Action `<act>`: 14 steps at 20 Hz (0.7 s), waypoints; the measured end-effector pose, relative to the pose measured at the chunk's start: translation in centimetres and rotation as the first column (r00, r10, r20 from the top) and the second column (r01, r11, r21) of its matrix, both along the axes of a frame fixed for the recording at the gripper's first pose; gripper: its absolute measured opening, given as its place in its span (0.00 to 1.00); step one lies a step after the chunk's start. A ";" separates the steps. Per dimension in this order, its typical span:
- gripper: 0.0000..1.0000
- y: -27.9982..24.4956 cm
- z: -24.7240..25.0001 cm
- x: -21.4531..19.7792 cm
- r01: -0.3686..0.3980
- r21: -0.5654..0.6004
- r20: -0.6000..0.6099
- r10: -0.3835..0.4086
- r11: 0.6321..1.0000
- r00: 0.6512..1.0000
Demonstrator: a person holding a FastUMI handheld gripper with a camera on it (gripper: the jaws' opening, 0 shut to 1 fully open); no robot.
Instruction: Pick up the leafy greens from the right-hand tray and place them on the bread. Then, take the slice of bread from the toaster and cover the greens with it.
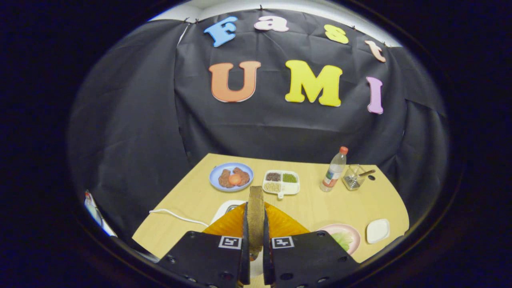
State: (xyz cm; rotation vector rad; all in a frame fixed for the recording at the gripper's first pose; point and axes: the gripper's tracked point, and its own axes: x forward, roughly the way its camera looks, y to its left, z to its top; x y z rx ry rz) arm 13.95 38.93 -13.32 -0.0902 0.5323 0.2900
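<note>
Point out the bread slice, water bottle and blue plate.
bread slice [255,216]: gripper view, on its crust edge, gripped between both fingers.
water bottle [334,171]: gripper view, on its clear body.
blue plate [216,173]: gripper view, on its bare rim.

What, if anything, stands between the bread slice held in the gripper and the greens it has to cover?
Nothing visible does. The gripper is shut on the bread slice, held upright above the toaster. The greens lie on the pink plate just right of the fingers, with bare table between.
</note>
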 end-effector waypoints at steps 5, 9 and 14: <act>0.13 -4.2 6.4 -0.1 0.067 0.018 0.096 -0.069 0.998 0.993; 0.13 -8.1 5.0 0.0 0.121 0.029 0.090 -0.123 0.992 0.988; 0.13 -12.9 -2.3 1.0 0.183 -0.011 -0.011 -0.183 0.983 0.983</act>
